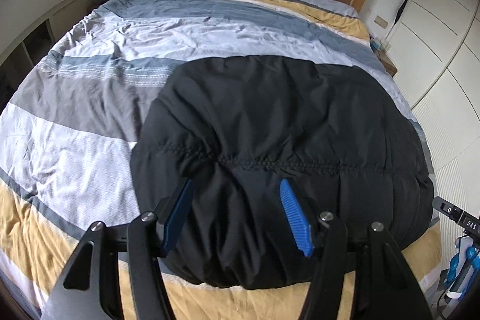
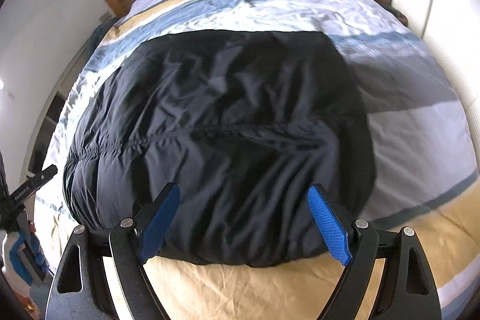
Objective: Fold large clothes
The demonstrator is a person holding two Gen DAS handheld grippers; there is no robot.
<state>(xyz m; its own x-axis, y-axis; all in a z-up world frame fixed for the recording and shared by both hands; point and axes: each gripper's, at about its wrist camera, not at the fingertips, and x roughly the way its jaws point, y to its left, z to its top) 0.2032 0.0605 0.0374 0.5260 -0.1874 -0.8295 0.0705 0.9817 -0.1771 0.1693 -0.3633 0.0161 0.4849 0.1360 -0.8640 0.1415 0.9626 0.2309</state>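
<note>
Striped bedding [image 1: 99, 98] covers the bed, with a folded black puffer jacket [image 1: 270, 122] lying at its foot end. Left gripper [image 1: 237, 185] and right gripper [image 2: 243, 191] both hover over the jacket's near edge, jaws spread wide, holding nothing.

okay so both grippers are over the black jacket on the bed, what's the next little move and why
Probably lower both and close on the near hem. The left gripper and right gripper are open over the black jacket, which lies as a compact bundle on the striped duvet; nothing is gripped yet.
</note>
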